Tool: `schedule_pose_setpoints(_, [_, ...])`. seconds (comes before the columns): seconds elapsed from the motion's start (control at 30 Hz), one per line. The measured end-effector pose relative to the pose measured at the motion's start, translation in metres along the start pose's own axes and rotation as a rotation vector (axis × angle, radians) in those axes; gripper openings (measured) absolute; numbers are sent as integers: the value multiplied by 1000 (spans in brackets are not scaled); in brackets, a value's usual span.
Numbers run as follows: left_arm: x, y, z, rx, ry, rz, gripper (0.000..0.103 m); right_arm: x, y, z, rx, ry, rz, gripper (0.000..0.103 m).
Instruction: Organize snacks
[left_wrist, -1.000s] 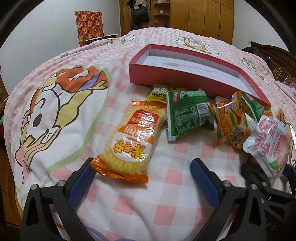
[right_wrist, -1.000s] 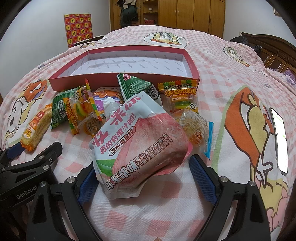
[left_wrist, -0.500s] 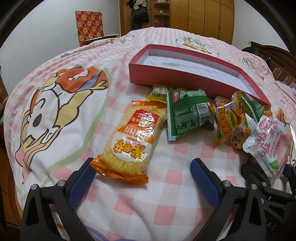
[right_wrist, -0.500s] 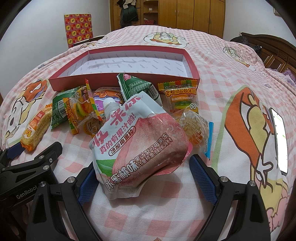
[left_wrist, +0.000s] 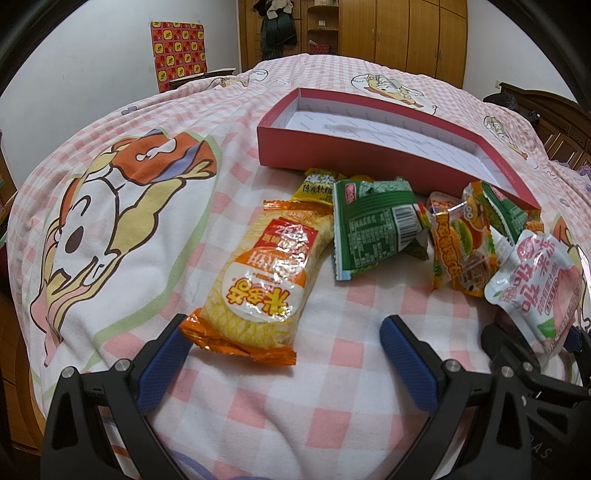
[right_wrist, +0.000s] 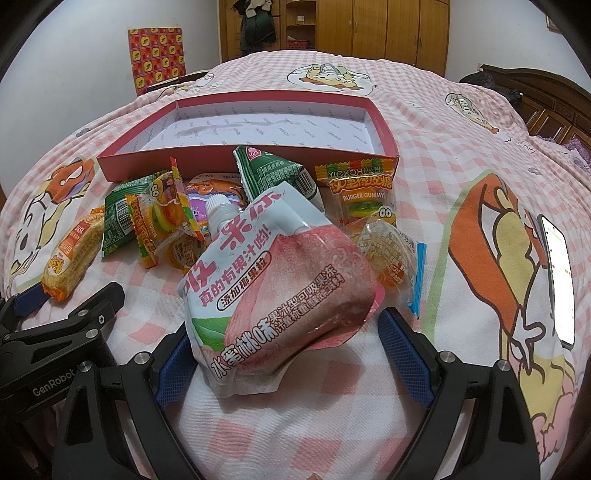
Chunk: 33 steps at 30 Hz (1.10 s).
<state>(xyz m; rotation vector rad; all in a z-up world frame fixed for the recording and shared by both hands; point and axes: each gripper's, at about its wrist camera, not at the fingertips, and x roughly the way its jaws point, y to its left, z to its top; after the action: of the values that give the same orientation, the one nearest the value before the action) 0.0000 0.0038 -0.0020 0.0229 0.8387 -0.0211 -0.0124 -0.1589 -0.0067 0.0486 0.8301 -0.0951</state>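
Snacks lie along the near wall of the red box (right_wrist: 236, 157) on the bed. Peach jelly pouch (right_wrist: 273, 295) sits between the wide-spread fingers of the right gripper (right_wrist: 286, 354), spout toward the box. Left gripper (left_wrist: 282, 356), also wide, brackets the rice cracker pack (left_wrist: 264, 280), long axis running away from it.

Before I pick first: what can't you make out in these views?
- Purple packet, right wrist view: mostly covered by the peach pouch and burger gummies.
- Yellow packet, left wrist view: lower part under the rice cracker.
- Phone, right wrist view: screen too glared to read.
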Motion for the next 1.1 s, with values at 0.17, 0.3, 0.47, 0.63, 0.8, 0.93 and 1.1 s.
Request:
schedule_pose_setpoints(0.17, [0,0,0,0,1,0,103,0,0,0,0,0,0,94])
schedule_pose_setpoints(0.3, [2,0,2,1,3,-8,102,0,0,0,0,0,0,94])
schedule_pose_setpoints(0.47, [1,3,4,7,10,-28,103,0,0,-1,-1,0,6,94])
schedule_pose_setpoints(0.63, [-3,5,5,13,12,-53,102,-8,-6,2,8,8,41,94])
schedule_pose_setpoints(0.8, [-11,11,7,5,5,-96,102,-17,-7,2,3,7,57,94])
schedule_pose_setpoints(0.93, [-16,15,10,16,-1,-111,100,-28,-11,2,4,-15,56,94])
schedule_pose_setpoints(1.1, [-21,22,16,43,-11,-140,96,-40,-16,7,-4,-41,68,94])
